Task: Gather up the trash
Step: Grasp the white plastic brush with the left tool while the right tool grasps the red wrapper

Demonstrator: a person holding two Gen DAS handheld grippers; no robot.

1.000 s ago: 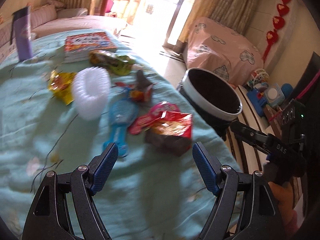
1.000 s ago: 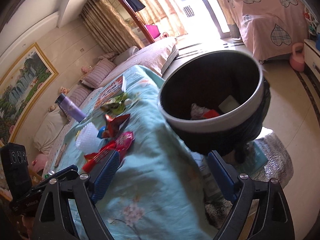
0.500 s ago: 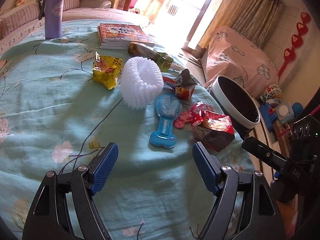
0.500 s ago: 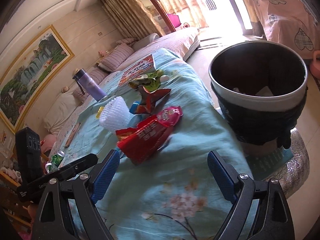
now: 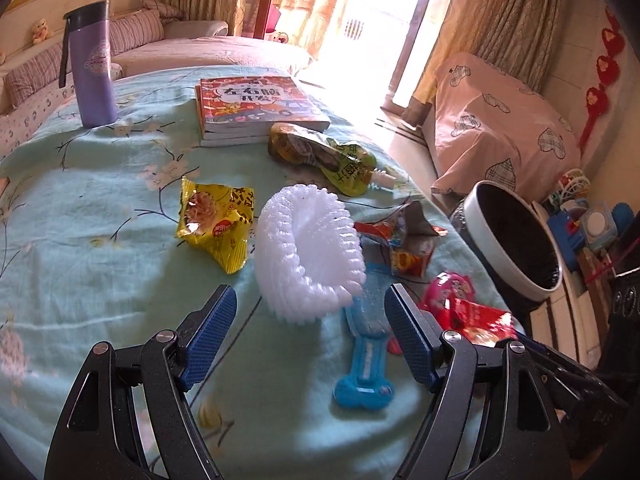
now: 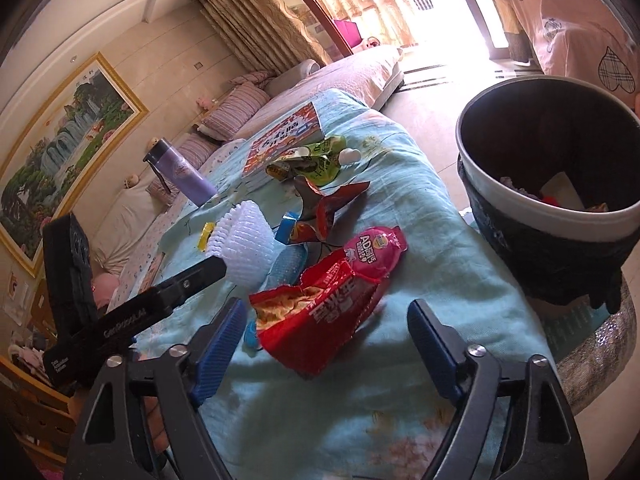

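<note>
Wrappers lie on a table with a light blue floral cloth (image 5: 80, 280). My left gripper (image 5: 312, 336) is open, just short of a white foam fruit net (image 5: 308, 248). Around it lie a yellow snack bag (image 5: 214, 222), a green pouch (image 5: 320, 156), a torn orange wrapper (image 5: 404, 240) and a blue comb (image 5: 366, 344). My right gripper (image 6: 324, 340) is open, its fingers either side of an open red snack bag (image 6: 320, 308) with a pink wrapper (image 6: 374, 250) beside it. The black trash bin (image 6: 548, 200) stands off the table's right edge and holds some trash.
A purple tumbler (image 5: 94, 66) and a stack of books (image 5: 256, 108) stand at the table's far side. A sofa (image 5: 168, 40) lies behind. A pink-covered piece of furniture (image 5: 504, 128) and toys stand on the floor past the bin (image 5: 516, 240).
Both grippers have swung away from the bin towards the table. The left has closed in on the foam net, the right on the red snack bag. Both stayed open.
</note>
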